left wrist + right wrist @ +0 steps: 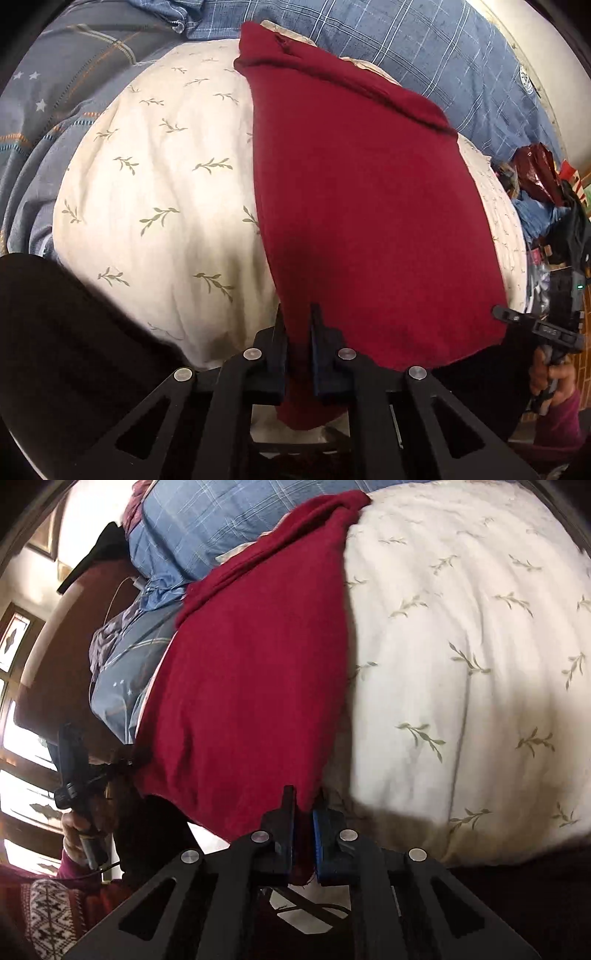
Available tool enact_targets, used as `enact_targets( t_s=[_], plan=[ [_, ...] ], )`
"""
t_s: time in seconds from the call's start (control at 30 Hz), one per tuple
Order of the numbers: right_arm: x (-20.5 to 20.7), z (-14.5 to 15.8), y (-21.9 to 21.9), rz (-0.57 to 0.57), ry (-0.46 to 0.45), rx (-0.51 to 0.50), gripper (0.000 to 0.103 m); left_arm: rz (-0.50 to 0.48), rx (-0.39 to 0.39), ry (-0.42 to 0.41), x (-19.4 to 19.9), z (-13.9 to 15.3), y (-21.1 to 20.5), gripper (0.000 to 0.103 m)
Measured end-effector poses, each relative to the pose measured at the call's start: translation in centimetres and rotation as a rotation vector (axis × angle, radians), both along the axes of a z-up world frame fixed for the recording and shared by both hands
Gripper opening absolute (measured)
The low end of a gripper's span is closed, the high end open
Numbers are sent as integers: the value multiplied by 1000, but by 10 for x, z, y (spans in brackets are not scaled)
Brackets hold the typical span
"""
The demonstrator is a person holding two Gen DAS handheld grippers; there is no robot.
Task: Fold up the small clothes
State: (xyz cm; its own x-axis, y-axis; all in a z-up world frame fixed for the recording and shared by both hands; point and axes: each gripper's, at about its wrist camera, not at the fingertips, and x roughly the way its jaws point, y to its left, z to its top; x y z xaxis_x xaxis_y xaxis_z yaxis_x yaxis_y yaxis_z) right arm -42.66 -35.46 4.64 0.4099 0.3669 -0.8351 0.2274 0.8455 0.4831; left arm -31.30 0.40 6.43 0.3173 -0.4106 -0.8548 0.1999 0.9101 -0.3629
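Note:
A dark red garment (354, 206) lies stretched over a cream leaf-print cushion (155, 192). My left gripper (297, 317) is shut on its near left corner, with cloth hanging down between the fingers. My right gripper (304, 801) is shut on the other near corner of the red garment (251, 686). The right gripper also shows in the left wrist view (517, 317) at the garment's right corner. The left gripper shows in the right wrist view (129, 762) at the left edge. The far end of the garment is bunched and rolled.
A blue plaid bedsheet (424, 40) lies behind the cushion, with grey striped bedding (55, 103) to the left. Cluttered bags (535, 173) sit at the right. In the right wrist view, a wooden headboard (55, 646) and windows stand at the left.

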Motion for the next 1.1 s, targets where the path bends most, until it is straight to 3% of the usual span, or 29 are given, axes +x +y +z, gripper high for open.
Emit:
enact_targets(
  t_s=[0.07, 0.17, 0.33, 0.9, 1.1],
  plan=[
    [1, 3, 2, 6, -9, -8, 14, -12, 22, -13, 0, 1, -4, 13],
    [2, -3, 1, -8, 16, 12, 25, 13, 45, 1, 1, -4, -5, 28],
    [3, -8, 6, -10, 31, 28, 33, 53, 59, 13, -2, -12, -10, 41],
    [5, -9, 15, -4, 33, 11, 40, 54, 80, -2, -7, -20, -22, 51],
    [7, -10, 16, 2, 30, 18, 43, 50, 58, -14, -6, -25, -25, 62]
  ],
)
